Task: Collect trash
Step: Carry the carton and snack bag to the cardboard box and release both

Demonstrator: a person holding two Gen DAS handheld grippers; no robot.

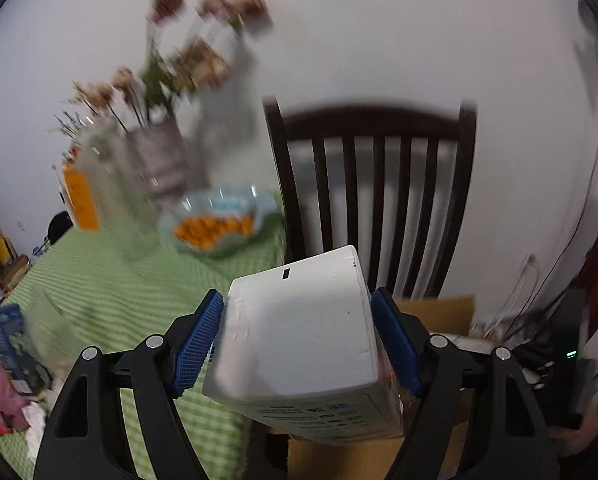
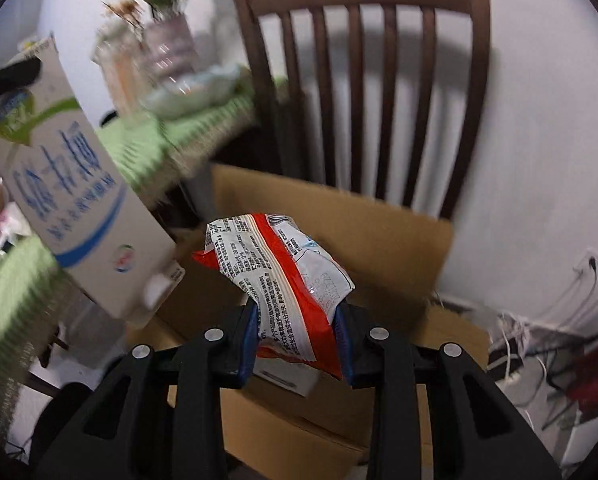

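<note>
Two grippers are full: the left gripper (image 1: 297,344) squeezes a milk carton (image 1: 299,340), the right gripper (image 2: 297,346) pinches a snack wrapper (image 2: 287,276), and both should let go only right above the near cardboard box (image 2: 399,232).

The milk carton (image 2: 75,200), at the left of the right wrist view, bears large blue Chinese characters and a small round red-and-blue logo near its lower end, too blurred to read. The red-and-white snack wrapper (image 2: 283,280) at centre carries dense black Chinese print and a faint stamped code, both illegible.
</note>
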